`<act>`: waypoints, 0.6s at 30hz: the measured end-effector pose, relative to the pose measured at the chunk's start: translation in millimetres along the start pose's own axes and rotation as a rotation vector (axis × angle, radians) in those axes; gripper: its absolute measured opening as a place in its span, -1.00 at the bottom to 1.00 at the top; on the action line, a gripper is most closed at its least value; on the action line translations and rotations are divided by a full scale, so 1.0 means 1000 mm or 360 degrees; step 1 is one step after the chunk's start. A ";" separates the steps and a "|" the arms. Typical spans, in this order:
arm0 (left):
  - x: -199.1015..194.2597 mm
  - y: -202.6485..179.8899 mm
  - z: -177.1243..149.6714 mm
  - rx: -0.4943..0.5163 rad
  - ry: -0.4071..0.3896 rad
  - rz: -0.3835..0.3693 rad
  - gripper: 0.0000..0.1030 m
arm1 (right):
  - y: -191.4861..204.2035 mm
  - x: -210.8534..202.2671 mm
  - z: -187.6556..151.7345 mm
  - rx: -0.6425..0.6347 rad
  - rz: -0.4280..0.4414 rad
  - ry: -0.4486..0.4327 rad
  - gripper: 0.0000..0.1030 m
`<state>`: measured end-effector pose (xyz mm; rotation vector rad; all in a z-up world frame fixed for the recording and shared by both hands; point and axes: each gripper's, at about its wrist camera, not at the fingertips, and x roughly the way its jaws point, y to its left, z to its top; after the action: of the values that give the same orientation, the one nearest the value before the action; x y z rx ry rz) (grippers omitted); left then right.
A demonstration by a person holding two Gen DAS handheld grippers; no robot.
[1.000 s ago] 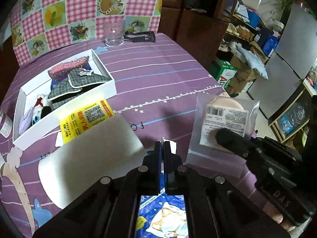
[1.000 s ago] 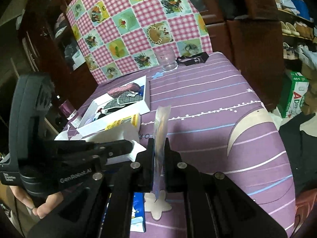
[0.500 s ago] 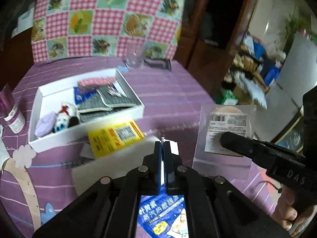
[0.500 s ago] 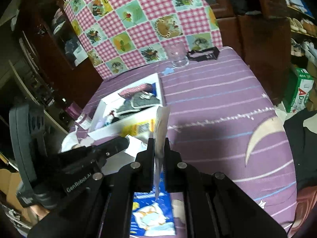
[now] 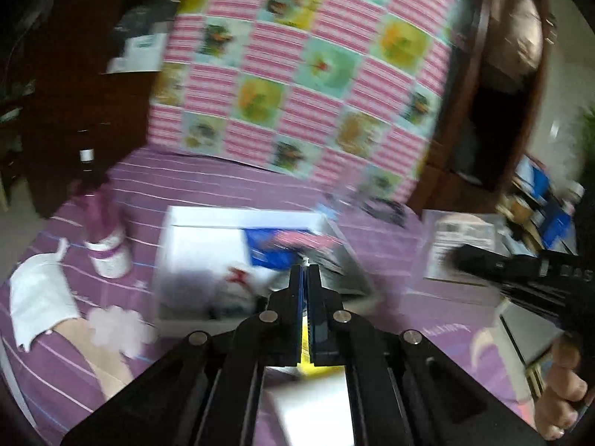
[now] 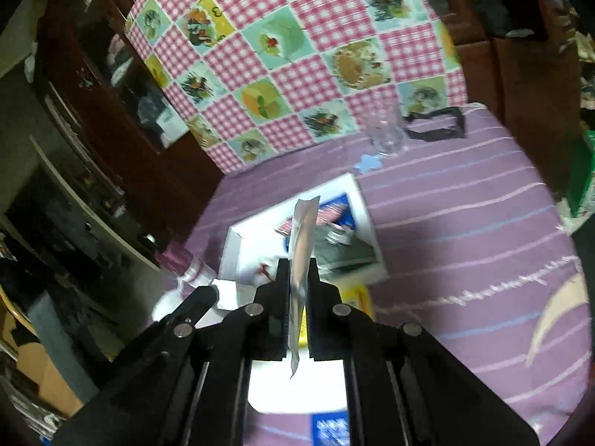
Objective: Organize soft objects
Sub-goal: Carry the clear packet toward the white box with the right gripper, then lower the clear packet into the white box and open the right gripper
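A white box [image 5: 193,238] on the purple table holds a blue packet [image 5: 267,249], grey checked cloth and small soft toys; it also shows in the right wrist view [image 6: 238,256]. My left gripper [image 5: 305,271] is shut on a thin flat packet seen edge-on, above the box's near side. My right gripper [image 6: 299,264] is shut on a clear plastic sachet [image 6: 303,238] with a round puff inside, held upright over the box. That sachet [image 5: 461,245] shows at the right in the left wrist view, with the right gripper's body [image 5: 520,271] across it.
A purple-capped bottle [image 5: 106,245] and a white cloth [image 5: 37,301] lie left of the box. A clear glass [image 6: 386,130] and a black strap [image 6: 435,126] stand at the table's far edge. A checked cloth [image 6: 297,55] hangs behind. A yellow label [image 6: 357,297] lies near the box.
Both grippers have risen and swung left toward the white box, each still holding its packet. The view is blurred by the motion.
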<state>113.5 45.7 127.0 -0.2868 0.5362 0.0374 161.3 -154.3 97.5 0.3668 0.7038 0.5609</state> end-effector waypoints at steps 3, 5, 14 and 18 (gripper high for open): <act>0.009 0.027 0.004 -0.0061 -0.0045 0.0071 -0.99 | 0.001 0.020 0.005 -0.0002 0.0068 0.0003 -0.84; 0.017 0.040 0.005 -0.0085 -0.0049 0.0073 -0.99 | -0.003 0.035 0.009 0.0004 0.0092 0.0018 -0.84; 0.059 0.054 -0.009 0.0029 -0.0038 0.0426 -0.99 | -0.036 0.111 0.017 0.0113 0.0120 0.0167 -0.84; 0.079 0.062 -0.014 0.0009 0.0060 0.0428 -0.99 | -0.041 0.133 0.011 0.0144 0.0053 0.0310 -0.84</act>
<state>167.5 98.3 58.6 -0.2086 0.6097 0.2914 267.0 -109.2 18.3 0.4122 0.9143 0.6027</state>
